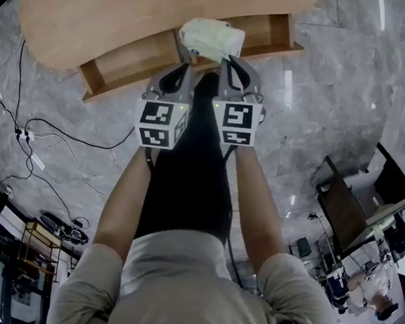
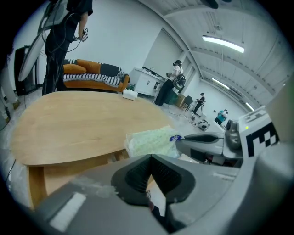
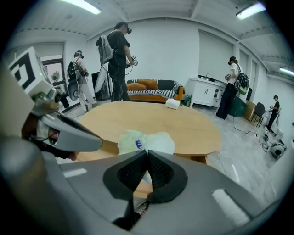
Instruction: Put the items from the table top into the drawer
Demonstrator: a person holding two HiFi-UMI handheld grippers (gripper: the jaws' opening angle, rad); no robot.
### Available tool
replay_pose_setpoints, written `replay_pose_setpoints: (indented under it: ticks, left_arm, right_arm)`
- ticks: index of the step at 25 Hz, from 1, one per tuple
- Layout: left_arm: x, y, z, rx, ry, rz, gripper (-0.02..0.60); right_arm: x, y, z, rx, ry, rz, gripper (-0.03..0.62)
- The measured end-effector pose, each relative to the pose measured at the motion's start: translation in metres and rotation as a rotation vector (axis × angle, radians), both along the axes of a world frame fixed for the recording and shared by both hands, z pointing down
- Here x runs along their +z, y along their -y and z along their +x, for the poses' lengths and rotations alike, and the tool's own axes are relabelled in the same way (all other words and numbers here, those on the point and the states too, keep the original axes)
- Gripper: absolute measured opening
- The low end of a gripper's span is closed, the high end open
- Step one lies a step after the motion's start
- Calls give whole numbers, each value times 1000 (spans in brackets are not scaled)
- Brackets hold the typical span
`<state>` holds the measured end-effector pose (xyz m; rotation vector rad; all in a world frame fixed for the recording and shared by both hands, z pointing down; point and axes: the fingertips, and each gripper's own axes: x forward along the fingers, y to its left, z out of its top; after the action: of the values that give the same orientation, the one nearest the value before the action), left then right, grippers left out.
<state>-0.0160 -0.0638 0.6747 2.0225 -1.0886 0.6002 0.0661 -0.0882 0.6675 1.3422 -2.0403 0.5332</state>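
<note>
A pale green and white plastic package [image 1: 209,38] hangs over the open wooden drawer [image 1: 127,62] that sticks out from under the oval table top [image 1: 133,4]. My left gripper [image 1: 183,60] and right gripper [image 1: 228,62] are side by side, each at a near corner of the package. In the left gripper view the left gripper [image 2: 149,158] has its jaws shut, and the package [image 2: 151,142] rises straight from their tip. In the right gripper view the right gripper [image 3: 147,153] is shut the same way on the edge of the package [image 3: 147,142].
A white tissue box [image 3: 172,103] stands at the table's far side. Several people stand around an orange sofa [image 3: 151,85] beyond the table. Cables [image 1: 38,139] trail over the marble floor at the left, and desks [image 1: 342,210] stand at the right.
</note>
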Motion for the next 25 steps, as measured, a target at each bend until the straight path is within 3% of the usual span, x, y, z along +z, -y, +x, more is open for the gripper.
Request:
replay_pose_setpoints:
  ticks: [9,15,25]
  left_arm:
    - [33,-2,26,44,20,-49,20]
    - [51,7,37,49,85,-73,20]
    - [80,22,40,-32,90,-131,20]
  right_arm:
    - [50,1,31,-38,-36,-72,8]
    - [71,6,37,-143,-52,-108,8]
    - [126,17,30,-294,-65,-195,8]
